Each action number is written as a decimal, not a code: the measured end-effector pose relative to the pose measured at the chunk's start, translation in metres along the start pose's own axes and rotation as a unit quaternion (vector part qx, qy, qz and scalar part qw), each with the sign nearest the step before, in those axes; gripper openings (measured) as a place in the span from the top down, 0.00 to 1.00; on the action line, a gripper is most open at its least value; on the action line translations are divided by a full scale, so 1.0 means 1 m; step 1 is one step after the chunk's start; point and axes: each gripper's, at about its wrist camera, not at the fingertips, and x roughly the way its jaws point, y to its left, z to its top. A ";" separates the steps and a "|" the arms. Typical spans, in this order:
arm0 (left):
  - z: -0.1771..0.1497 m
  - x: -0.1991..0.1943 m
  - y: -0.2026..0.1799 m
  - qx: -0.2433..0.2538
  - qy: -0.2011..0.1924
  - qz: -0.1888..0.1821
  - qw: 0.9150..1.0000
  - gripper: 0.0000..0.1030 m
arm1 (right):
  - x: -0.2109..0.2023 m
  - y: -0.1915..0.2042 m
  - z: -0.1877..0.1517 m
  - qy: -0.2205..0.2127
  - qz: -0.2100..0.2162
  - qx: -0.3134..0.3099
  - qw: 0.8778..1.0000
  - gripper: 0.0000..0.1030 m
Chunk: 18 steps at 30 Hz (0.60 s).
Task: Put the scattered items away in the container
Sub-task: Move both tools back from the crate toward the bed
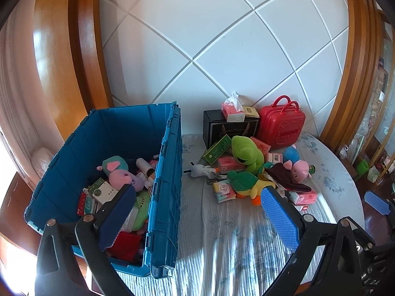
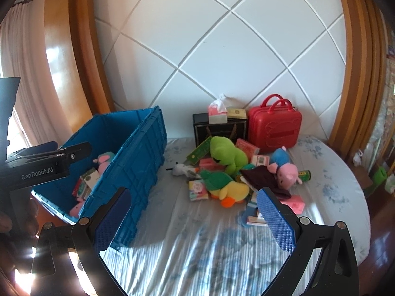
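A blue plastic crate [image 1: 167,172] [image 2: 138,153] stands at the left of the bed and holds plush toys and small boxes. A heap of scattered items lies to its right: a green frog plush [image 1: 246,153] [image 2: 227,154], a yellow-green duck plush [image 1: 249,185] [image 2: 227,187], a pink pig plush [image 1: 298,169] [image 2: 286,172], a dark cloth [image 2: 259,175] and several packets. My left gripper [image 1: 197,212] is open and empty, held above the crate's right wall. My right gripper [image 2: 192,217] is open and empty, in front of the heap.
A red mini suitcase [image 1: 284,123] [image 2: 274,125], a black box [image 1: 222,125] [image 2: 217,125] and a tissue box [image 1: 232,109] stand against the white padded headboard. The bed's rounded edge [image 2: 355,197] drops off at the right. The left gripper's body [image 2: 44,162] shows at the left.
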 end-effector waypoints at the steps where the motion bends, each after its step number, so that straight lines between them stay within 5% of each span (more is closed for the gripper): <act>1: 0.000 0.000 -0.001 0.000 0.001 0.000 1.000 0.00 | 0.000 -0.001 0.000 -0.001 0.000 -0.001 1.000 0.00; 18: 0.004 0.003 0.002 -0.010 -0.010 0.014 1.000 0.00 | 0.004 -0.006 0.002 0.000 -0.004 0.000 1.000 0.00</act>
